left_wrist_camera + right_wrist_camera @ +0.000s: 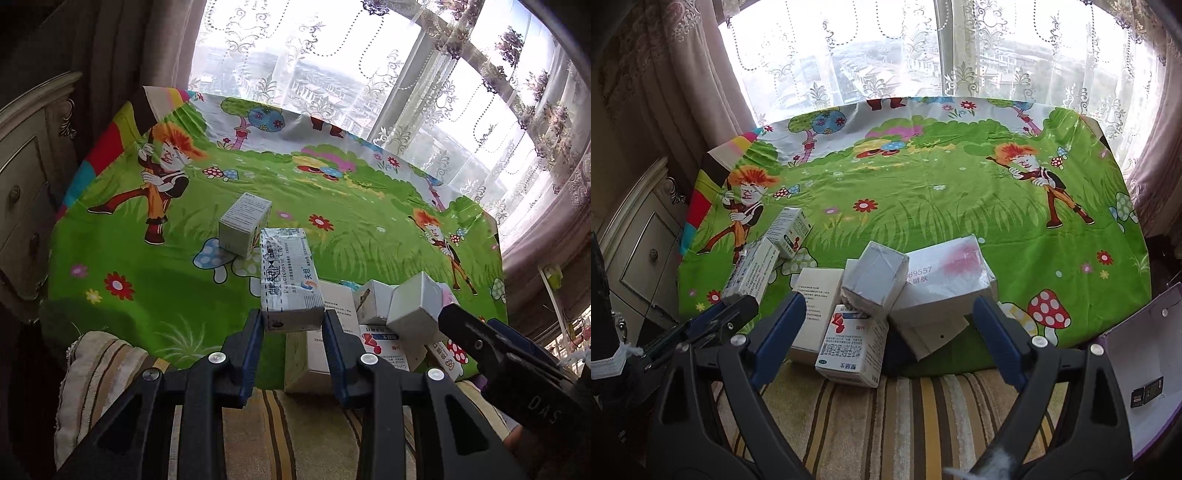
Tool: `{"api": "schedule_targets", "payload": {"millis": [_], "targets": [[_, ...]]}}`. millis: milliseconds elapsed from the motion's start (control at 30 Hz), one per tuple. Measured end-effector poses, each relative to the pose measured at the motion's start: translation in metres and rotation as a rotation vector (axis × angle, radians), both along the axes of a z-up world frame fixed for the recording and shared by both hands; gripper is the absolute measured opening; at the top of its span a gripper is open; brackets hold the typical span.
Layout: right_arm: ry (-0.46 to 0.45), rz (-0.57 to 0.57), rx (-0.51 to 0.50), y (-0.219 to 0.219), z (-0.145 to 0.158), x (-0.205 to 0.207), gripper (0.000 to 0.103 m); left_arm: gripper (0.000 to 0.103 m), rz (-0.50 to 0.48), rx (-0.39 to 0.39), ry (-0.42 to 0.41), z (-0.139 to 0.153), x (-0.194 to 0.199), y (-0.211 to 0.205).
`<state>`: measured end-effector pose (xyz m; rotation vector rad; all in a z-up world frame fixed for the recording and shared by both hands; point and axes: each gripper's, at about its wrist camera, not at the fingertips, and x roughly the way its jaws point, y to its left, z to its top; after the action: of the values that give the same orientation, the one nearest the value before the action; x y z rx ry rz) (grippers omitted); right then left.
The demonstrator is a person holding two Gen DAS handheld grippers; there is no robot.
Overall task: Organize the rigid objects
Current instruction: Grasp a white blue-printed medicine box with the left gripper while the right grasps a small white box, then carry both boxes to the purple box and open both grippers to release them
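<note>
My left gripper [293,325] is shut on one end of a long white medicine box [290,280] with blue print and holds it above the table's near edge. A small white box [243,225] stands on the green cartoon tablecloth [332,192] just beyond it. My right gripper [888,328] stands open over a pile of boxes at the near edge: a grey cube-like box [875,280] on top, a large white box [945,284], a red-and-blue printed box [849,347] and a plain white box [816,302]. Its pads touch none of them.
A cream cabinet [646,251] with drawers stands at the left of the table. Lace curtains and a window [923,55] lie behind it. A striped cloth [886,417] covers the near side. A white open container with a purple rim [1145,354] sits at the right.
</note>
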<state>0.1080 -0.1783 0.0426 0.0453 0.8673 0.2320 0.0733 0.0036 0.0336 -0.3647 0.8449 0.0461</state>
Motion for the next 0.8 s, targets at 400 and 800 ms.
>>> {"api": "schedule_targets", "payload": {"millis": [400, 800], "targets": [[0.044, -0.007, -0.052, 0.017, -0.022, 0.026, 0.048, 0.034, 0.0, -0.032, 0.001, -0.005, 0.0, 0.005], [-0.011, -0.007, 0.024, -0.003, -0.008, 0.01, 0.038, 0.034, -0.013, 0.016, -0.039, 0.005, -0.005, -0.005]]}}
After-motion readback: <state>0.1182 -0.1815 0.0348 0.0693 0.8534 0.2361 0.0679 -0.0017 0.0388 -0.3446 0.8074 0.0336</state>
